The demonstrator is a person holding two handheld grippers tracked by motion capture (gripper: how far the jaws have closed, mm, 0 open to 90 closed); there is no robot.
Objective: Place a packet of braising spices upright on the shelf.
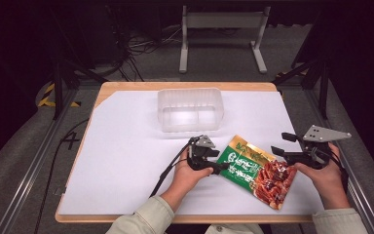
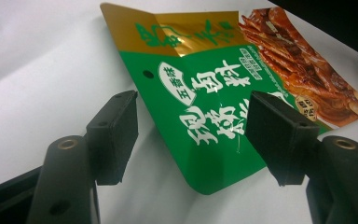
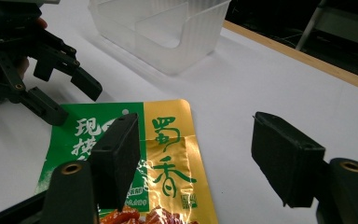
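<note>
A snack pouch (image 1: 255, 170), green and gold with a red food picture, lies on the white paper at the front right of the table. My left gripper (image 1: 219, 161) is at its left end and stands open. In the left gripper view the pouch's green edge (image 2: 205, 93) reaches in between the left gripper's (image 2: 196, 135) two spread pads. My right gripper (image 1: 282, 143) is open at the pouch's upper right edge. In the right gripper view the right gripper (image 3: 200, 158) hangs over the pouch's gold band (image 3: 168, 163), with nothing held, and the left gripper (image 3: 60, 88) faces it from the upper left.
A clear plastic container (image 1: 190, 109) with an inner divider stands at the back centre, also seen as the clear container (image 3: 163, 28) beyond the pouch. White paper (image 1: 126, 161) covers the wooden table. A metal stand (image 1: 221, 29) is on the floor behind.
</note>
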